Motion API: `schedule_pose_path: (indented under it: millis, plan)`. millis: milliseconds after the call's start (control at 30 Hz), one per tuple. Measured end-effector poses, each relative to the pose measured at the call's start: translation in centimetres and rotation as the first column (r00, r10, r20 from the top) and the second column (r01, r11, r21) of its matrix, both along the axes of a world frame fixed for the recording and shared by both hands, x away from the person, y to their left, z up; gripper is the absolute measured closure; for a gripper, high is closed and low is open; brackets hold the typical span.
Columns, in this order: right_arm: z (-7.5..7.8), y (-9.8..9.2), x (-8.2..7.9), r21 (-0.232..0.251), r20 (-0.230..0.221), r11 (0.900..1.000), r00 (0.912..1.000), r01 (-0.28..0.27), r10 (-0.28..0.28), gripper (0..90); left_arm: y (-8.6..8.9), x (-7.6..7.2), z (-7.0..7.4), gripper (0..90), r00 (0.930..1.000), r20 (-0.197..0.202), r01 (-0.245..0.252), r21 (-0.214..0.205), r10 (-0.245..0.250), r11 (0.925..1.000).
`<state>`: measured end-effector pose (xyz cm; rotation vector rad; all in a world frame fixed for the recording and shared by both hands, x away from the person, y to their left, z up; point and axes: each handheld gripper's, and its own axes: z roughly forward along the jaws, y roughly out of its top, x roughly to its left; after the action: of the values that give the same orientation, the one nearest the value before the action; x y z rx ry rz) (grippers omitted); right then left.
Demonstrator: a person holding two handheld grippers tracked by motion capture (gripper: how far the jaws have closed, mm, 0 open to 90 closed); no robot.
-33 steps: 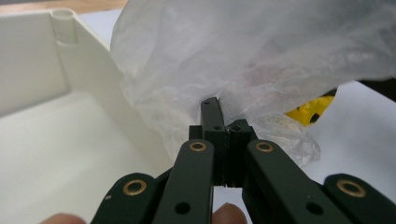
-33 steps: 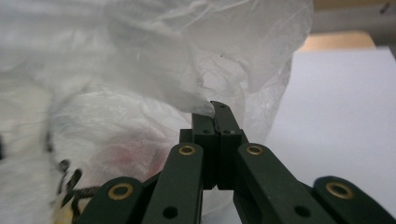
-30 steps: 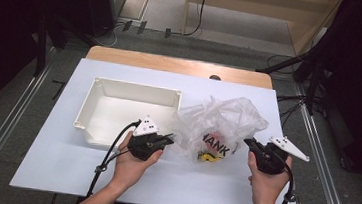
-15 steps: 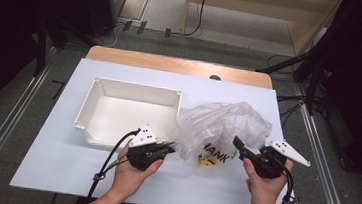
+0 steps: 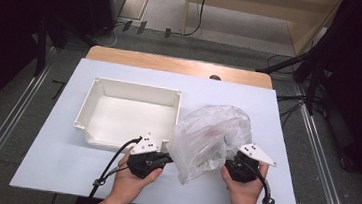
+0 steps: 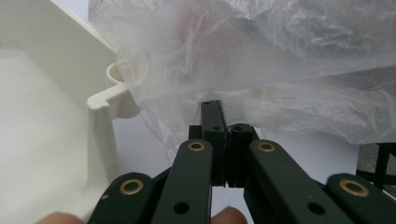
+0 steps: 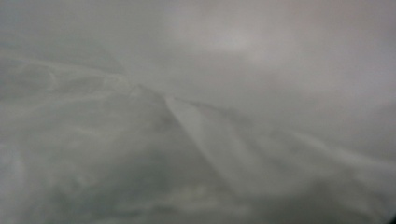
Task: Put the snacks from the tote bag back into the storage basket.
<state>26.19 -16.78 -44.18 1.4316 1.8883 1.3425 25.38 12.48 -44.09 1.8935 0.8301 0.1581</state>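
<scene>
Main risk on the left: the crinkled translucent plastic bag (image 5: pixel 210 142) drapes against the near right corner of the shallow white rectangular plastic tray (image 5: pixel 128 111). In the left gripper view the film lies over that corner post (image 6: pixel 114 91), so a pull could snag or tear it, or drag the tray across the white table mat (image 5: pixel 52 170). The left gripper (image 5: pixel 163 159) sits just right of the tray's front wall, jaws pressed together on a fold of the bag's lower left edge (image 6: pixel 212 105). That bite looks thin, so I'd expect the film to slip out under tension. The left hand (image 5: pixel 131 177) comes in from the bottom edge, forearm angled up and right, gripper roughly level and pointing right into the bag. The bag stands bunched on the mat between the two grippers, right of the tray. There's a faint reddish tint inside it; contents unreadable. The right gripper (image 5: pixel 230 168) presses into the bag's right flank. Its jaws have just been closing, but the film hides the tips and its own view is blurred grey plastic (image 7: pixel 196 112), so I can't tell whether they pinch anything. If they miss, a one-sided pull lets the bag sag or spill. The right hand (image 5: pixel 243 188) mirrors the left, pointing inward and left.
</scene>
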Motion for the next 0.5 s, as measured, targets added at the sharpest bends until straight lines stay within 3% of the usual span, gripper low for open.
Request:
schedule_pose_path:
  millis: [200,367,500]
  plan:
    - [-0.4,-0.8,-0.2,-0.001,-0.008,0.9999,0.9998,-0.015,0.015,86.6,0.5,-0.1,0.6,77.7,0.9998,0.022,-0.002,-0.043,0.003,0.9991]
    - [-1.1,-1.1,-0.2,-0.001,-0.065,0.9987,0.9965,-0.052,0.052,90.0,0.8,-0.3,1.6,51.3,0.9982,0.055,-0.021,-0.076,0.025,0.9969]
    - [-2.3,-1.2,0.2,-0.007,-0.142,0.9989,0.9888,-0.047,0.046,90.0,0.7,-0.6,2.5,30.0,0.9948,0.085,-0.049,-0.084,0.056,0.9952]
